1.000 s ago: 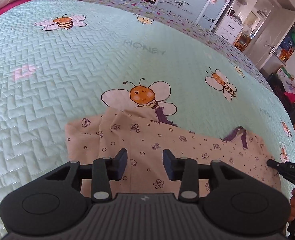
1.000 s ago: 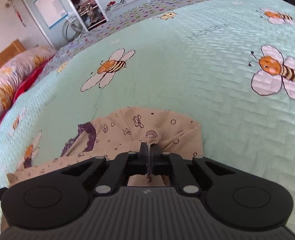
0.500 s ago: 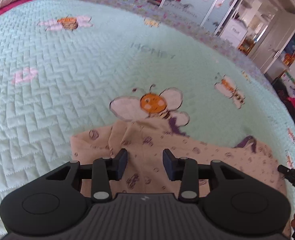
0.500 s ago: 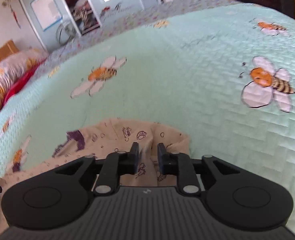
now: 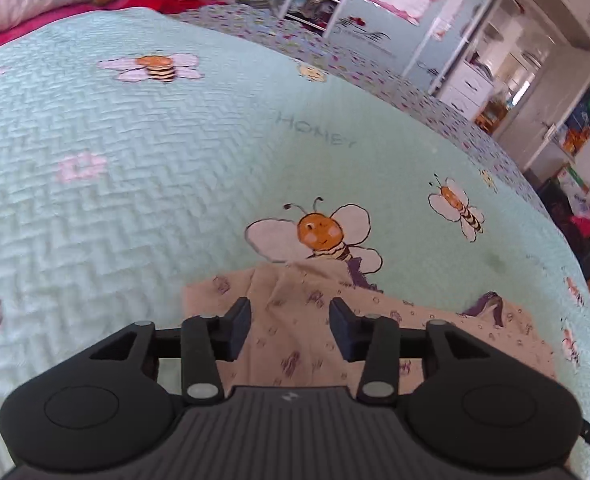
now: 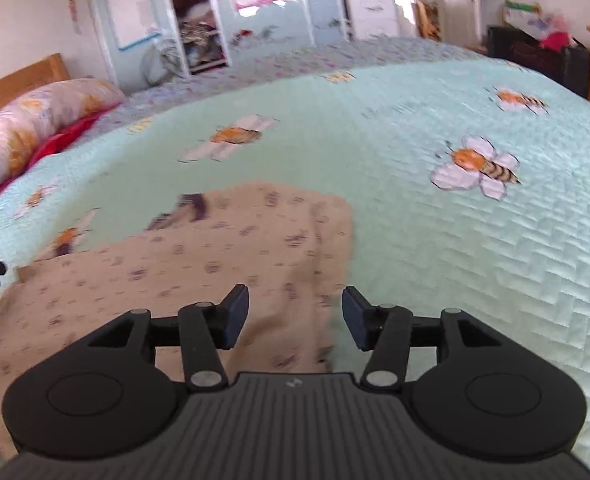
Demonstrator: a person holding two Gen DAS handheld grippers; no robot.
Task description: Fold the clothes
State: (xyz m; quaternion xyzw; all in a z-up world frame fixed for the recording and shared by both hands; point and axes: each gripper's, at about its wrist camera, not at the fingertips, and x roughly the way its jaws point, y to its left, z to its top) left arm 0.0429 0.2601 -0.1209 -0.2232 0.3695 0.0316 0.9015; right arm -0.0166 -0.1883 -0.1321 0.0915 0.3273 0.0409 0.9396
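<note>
Fold partly laid, more folding left, I judged.
Garment (image 6: 183,272) lay low in frame; I watched right gripper (image 6: 295,316) and left gripper (image 5: 291,328) opening wider, empty.

garment (image 6: 199,264) print blurred; near edge behind right gripper (image 6: 295,316)

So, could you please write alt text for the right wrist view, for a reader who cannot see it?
The right gripper, its jaws opening and holding nothing, hangs over a beige printed garment lying on a mint green quilt with cartoon bees. A floral pillow lies at the left edge, and cupboards stand behind the bed.
</note>
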